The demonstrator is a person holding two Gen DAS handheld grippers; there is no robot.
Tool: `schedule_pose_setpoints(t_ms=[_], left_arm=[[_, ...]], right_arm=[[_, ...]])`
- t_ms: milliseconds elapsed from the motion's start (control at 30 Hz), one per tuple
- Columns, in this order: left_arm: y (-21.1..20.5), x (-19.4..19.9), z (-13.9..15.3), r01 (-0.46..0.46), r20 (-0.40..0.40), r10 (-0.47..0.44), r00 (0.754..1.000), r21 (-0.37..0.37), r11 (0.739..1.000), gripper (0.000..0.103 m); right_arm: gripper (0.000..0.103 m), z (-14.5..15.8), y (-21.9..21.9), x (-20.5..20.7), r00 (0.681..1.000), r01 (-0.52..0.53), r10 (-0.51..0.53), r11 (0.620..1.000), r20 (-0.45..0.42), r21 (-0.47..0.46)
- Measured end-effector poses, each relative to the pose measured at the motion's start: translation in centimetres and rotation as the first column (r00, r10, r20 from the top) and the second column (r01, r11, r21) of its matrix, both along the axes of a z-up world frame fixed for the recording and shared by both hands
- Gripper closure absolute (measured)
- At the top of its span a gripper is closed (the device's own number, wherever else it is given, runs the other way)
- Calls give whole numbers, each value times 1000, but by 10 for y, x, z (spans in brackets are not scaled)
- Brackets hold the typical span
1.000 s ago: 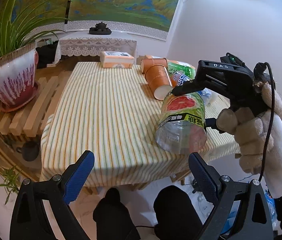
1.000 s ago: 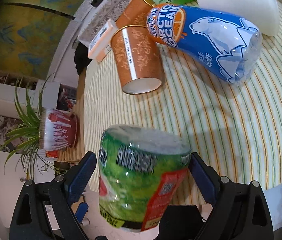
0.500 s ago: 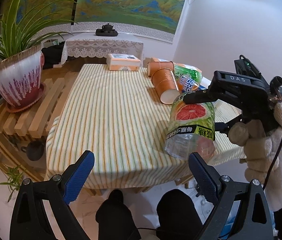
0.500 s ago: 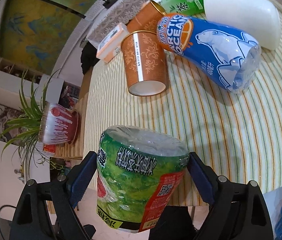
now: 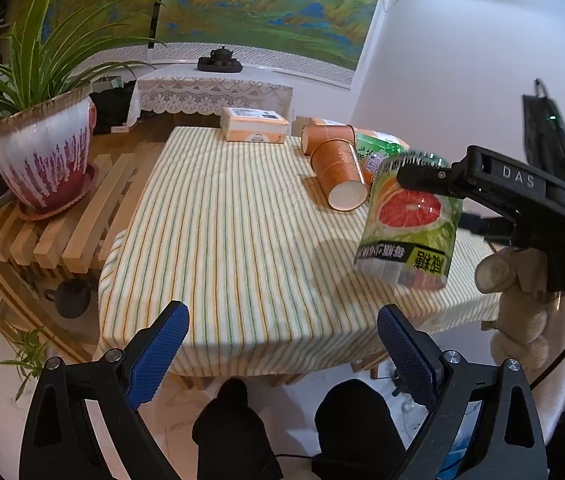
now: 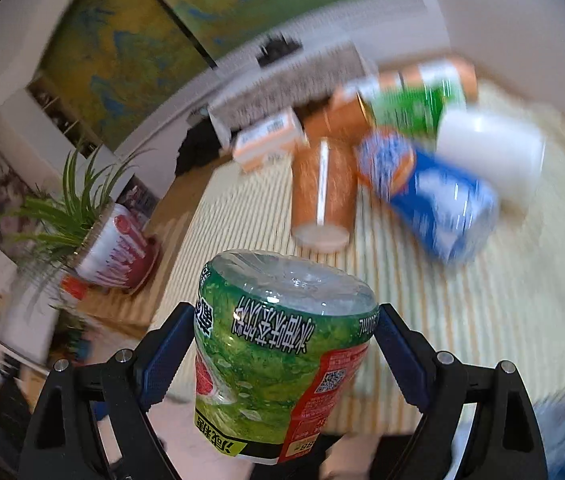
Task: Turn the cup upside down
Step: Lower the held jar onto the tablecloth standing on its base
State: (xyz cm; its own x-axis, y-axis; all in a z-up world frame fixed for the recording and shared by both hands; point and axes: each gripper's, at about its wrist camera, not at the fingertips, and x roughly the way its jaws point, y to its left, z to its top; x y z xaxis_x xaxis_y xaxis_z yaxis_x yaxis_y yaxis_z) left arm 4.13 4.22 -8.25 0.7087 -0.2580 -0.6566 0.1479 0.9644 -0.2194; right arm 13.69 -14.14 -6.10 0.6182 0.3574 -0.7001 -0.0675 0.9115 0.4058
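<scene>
The cup is a clear plastic one with a green grapefruit label. My right gripper is shut on it and holds it in the air above the right part of the striped table, its closed end away from me and slightly up, its print upside down. In the left wrist view the right gripper comes in from the right, a gloved hand behind it. My left gripper is open and empty, low in front of the table's near edge.
Two orange paper cups lie on their sides at the back right of the table, with a blue bottle, a green bottle and a white cup. An orange box sits at the back. A potted plant stands on a wooden rack at left.
My right gripper has turned the cup, swinging its closed end up and away from me, and lifted it slightly. The right wrist view is now blurred by motion. The left gripper has stayed open.
</scene>
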Motion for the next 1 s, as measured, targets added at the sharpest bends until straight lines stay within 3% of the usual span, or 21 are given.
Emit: schedule_pose_setpoints(t_ms=[167,300,700,1000], left_arm=[[3,1,-1,-9,-5,9,1000,-7,1000,6],[6,1,-2,-20,-11,20,1000,-11,1000,6],[7,1,-4,-27,-15,27,1000,-12,1000,6],[5,-1,-3,-33,-7,33,999,-3,999,6]], right_arm=[[16,13,24,-16,969,40,23,969,247,-245],[16,6,37,-17,944,84,46,924,328,-372],[16,-23,44,-13,912,169,56,850,406,-498],[16,-29,49,-17,892,201,61,835,448,-512]])
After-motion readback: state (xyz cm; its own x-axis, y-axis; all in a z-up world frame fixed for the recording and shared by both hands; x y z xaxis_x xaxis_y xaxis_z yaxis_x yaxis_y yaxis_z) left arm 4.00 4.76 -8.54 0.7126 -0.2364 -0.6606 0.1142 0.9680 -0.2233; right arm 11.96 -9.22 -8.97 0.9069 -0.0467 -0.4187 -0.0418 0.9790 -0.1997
